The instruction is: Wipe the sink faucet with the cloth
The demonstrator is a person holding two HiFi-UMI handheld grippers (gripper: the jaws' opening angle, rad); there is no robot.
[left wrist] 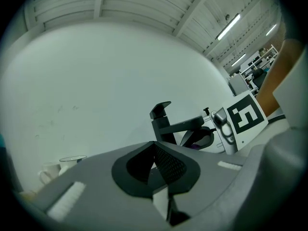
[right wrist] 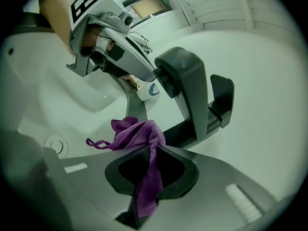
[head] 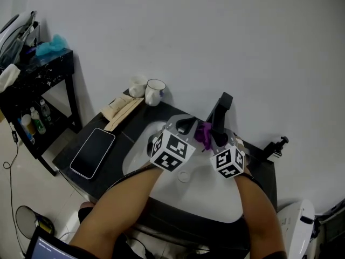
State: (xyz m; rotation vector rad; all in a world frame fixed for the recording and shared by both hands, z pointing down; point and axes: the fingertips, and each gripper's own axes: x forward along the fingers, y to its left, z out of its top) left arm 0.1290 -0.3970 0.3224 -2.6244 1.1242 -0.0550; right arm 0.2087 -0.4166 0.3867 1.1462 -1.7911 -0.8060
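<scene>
The black sink faucet (head: 220,112) stands at the back of the white basin (head: 210,198). In the head view both grippers are over the basin, close in front of the faucet. My right gripper (right wrist: 150,160) is shut on a purple cloth (right wrist: 142,139), whose bunched end sticks out just below the faucet spout (right wrist: 185,88). The cloth (head: 203,134) shows between the two grippers, beside the spout. My left gripper (left wrist: 155,165) is shut with nothing in it, left of the faucet (left wrist: 166,124) and apart from it.
A drain (head: 184,176) sits in the basin floor. On the dark counter to the left lie a phone (head: 92,152), a flat packet (head: 121,109), a mug (head: 154,92) and a small cup (head: 137,86). A black shelf unit (head: 38,90) stands far left; a black clamp (head: 275,147) sits at the right.
</scene>
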